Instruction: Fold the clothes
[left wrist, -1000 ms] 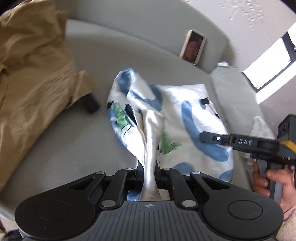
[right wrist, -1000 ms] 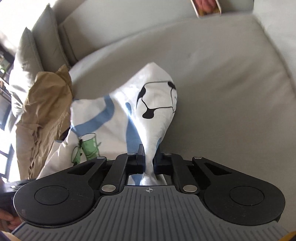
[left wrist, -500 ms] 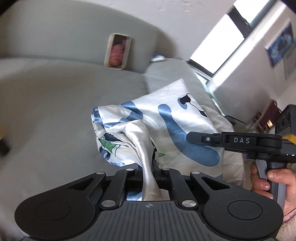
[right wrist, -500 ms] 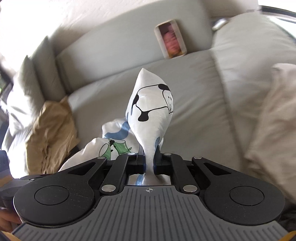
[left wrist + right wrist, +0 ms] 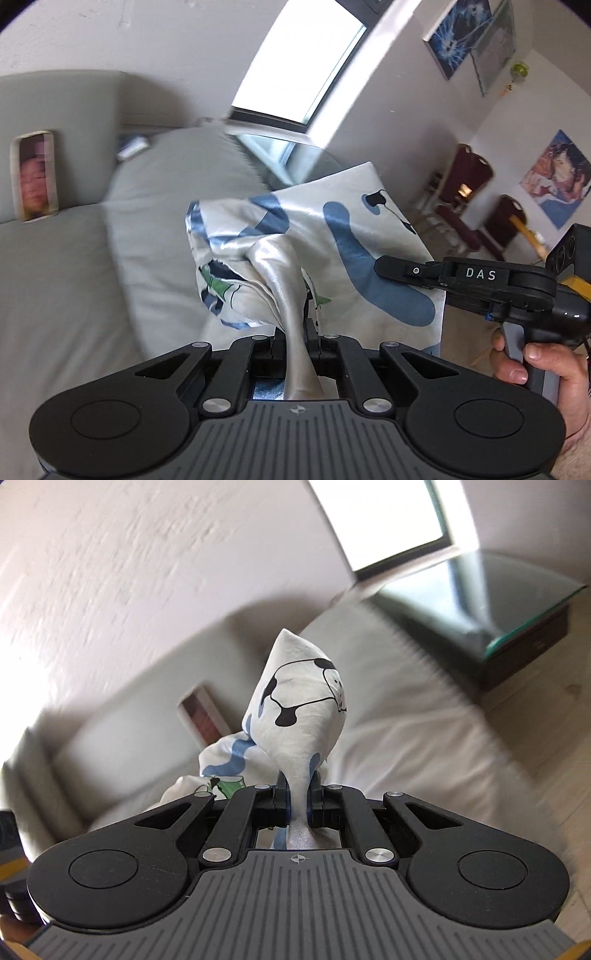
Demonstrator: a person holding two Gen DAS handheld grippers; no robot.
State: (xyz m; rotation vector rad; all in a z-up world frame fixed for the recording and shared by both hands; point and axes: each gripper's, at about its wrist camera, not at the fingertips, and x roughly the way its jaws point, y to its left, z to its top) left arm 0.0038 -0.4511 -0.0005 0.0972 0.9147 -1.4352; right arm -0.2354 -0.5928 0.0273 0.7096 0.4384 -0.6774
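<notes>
Both grippers, left gripper (image 5: 295, 332) and right gripper (image 5: 298, 797), were raised above the sofa (image 5: 74, 277), each clamping the printed garment (image 5: 332, 236)

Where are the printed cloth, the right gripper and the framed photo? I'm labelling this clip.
printed cloth (image 5: 347, 254), left wrist view, on the blue shape of its spread panel.
right gripper (image 5: 298, 806), right wrist view, between the fingertips pinching the cloth.
framed photo (image 5: 34, 177), left wrist view, on the picture's middle.

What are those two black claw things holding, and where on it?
Both hold one white printed cloth. The left gripper pinches a gathered fold; the right gripper pinches a bunched corner.
</notes>
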